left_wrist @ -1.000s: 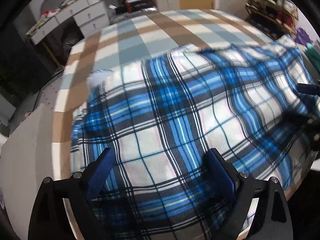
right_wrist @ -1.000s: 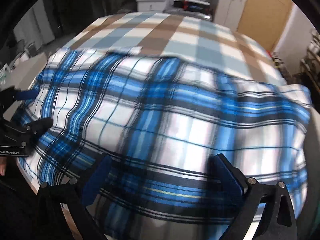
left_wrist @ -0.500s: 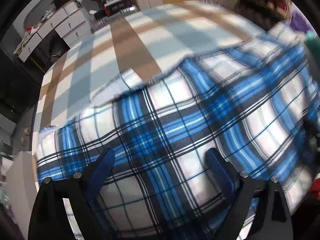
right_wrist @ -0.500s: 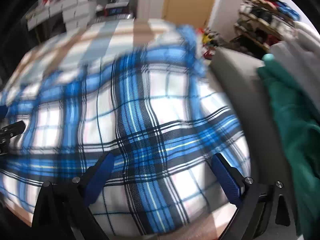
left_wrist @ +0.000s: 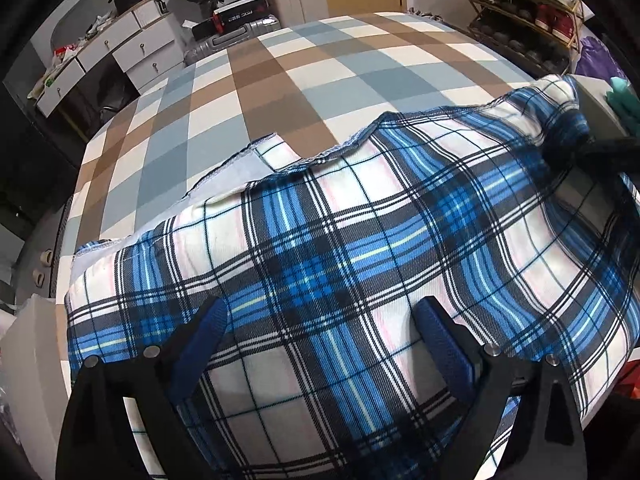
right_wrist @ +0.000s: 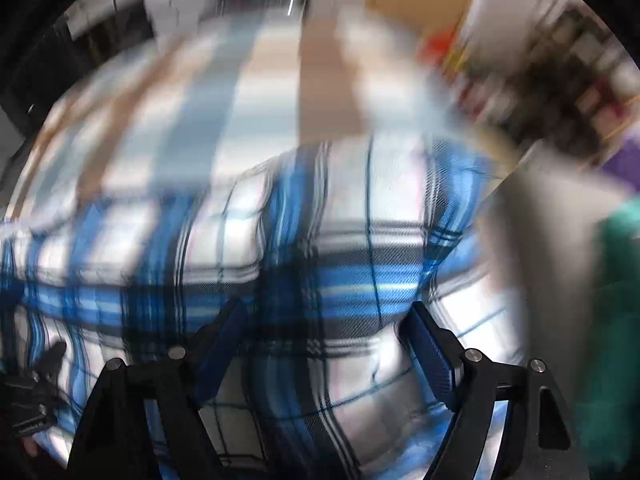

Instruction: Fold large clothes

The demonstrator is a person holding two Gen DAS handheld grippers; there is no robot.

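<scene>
A large blue, white and black plaid garment [left_wrist: 360, 240] lies spread over the near part of a bed with a brown, blue and white checked cover [left_wrist: 320, 72]. Its far hem is ragged and shows a pale inner side. My left gripper [left_wrist: 320, 332] hangs open just over the plaid, fingers wide apart, gripping nothing. The right wrist view is blurred. My right gripper [right_wrist: 326, 336] points down at the same plaid cloth [right_wrist: 320, 248], its jaws wide and closing with cloth lying between them but not pinched. The right gripper shows as a dark shape [left_wrist: 592, 152] at the garment's right end.
A white chest of drawers [left_wrist: 120, 52] and a suitcase [left_wrist: 232, 36] stand beyond the bed's far left. A shoe rack [left_wrist: 528, 0] lines the right wall. Green cloth [right_wrist: 616, 320] lies on a grey surface [right_wrist: 552, 240] right of the bed.
The left wrist view slid toward the garment's left end, then held still. The right gripper swept toward the garment's right end, rolling, its view now blurred. Its fingers stand slightly closer together.
</scene>
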